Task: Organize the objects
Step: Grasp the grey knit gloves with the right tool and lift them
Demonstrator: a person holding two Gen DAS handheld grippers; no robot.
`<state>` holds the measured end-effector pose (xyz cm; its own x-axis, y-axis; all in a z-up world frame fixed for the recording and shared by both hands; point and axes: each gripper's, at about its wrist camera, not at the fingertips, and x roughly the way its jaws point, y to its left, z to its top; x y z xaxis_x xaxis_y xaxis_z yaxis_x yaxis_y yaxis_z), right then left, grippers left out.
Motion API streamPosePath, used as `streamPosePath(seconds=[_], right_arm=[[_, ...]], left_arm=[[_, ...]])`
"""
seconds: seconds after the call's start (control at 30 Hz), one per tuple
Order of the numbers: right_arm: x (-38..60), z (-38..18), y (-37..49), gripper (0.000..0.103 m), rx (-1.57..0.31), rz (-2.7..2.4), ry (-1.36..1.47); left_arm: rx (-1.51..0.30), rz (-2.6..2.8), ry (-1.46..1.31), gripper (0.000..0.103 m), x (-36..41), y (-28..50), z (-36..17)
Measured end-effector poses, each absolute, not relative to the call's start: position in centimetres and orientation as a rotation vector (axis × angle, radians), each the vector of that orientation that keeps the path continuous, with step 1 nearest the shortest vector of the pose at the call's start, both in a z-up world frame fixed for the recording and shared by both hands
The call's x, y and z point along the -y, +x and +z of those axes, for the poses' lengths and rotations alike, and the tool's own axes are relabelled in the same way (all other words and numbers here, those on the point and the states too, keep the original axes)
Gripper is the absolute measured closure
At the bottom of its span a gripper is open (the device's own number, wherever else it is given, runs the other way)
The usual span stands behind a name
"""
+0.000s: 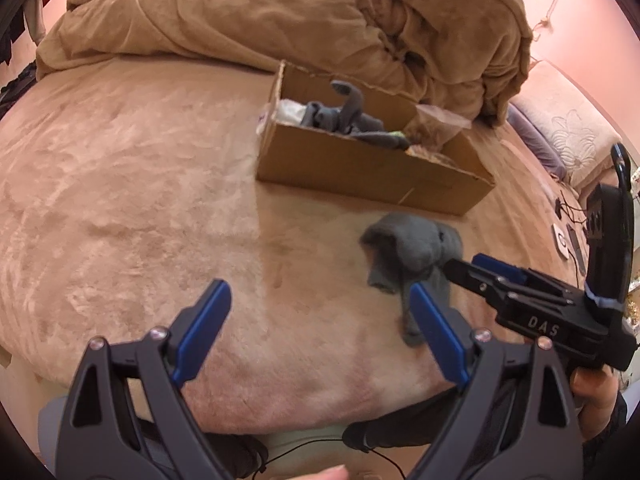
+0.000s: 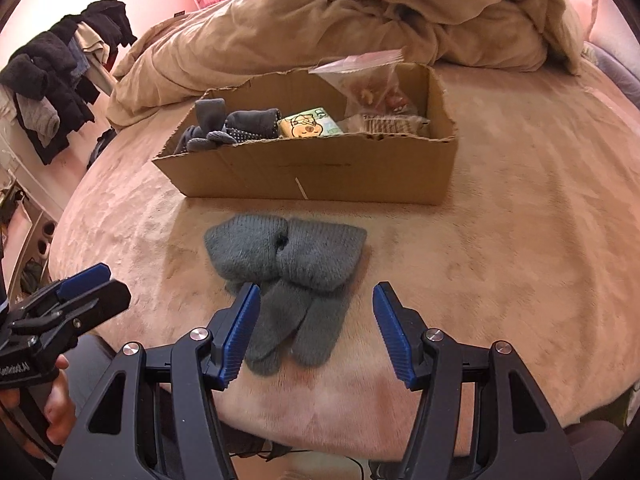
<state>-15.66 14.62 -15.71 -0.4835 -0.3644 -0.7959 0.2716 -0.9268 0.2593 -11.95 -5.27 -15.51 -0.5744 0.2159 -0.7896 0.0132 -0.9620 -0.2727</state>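
A pair of grey knit gloves (image 2: pixel 286 276) lies on the tan bed cover in front of an open cardboard box (image 2: pixel 320 172). My right gripper (image 2: pixel 316 300) is open, its blue fingers either side of the gloves' finger ends, just above them. In the left wrist view the gloves (image 1: pixel 408 256) sit right of centre, the box (image 1: pixel 368 168) beyond. My left gripper (image 1: pixel 320 300) is open and empty, left of the gloves. The box holds dark grey socks (image 2: pixel 228 126), a yellow-green packet (image 2: pixel 310 124) and a clear snack bag (image 2: pixel 368 80).
A bunched tan duvet (image 2: pixel 360 12) lies behind the box. Dark clothes (image 2: pixel 52 80) hang at the left by the wall. A pillow (image 1: pixel 568 136) and small devices with cables (image 1: pixel 568 236) lie at the bed's right side.
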Motion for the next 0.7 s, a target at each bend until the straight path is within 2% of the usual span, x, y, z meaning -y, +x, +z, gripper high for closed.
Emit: streamPosePath(seconds=[0.47,0.7], right_arm=[[-13.3,-17.8,-19.2,0.041,0.172,-2.356,1.293],[-13.0,-17.0,-18.8,0.059,0.112,-2.366,1.251]], left_arm=[[0.38,2.654,-1.38,0.011,5.1,-13.9,-16.6],[0.397,2.679,-1.345,0.011,5.3,-13.3,-15.6]])
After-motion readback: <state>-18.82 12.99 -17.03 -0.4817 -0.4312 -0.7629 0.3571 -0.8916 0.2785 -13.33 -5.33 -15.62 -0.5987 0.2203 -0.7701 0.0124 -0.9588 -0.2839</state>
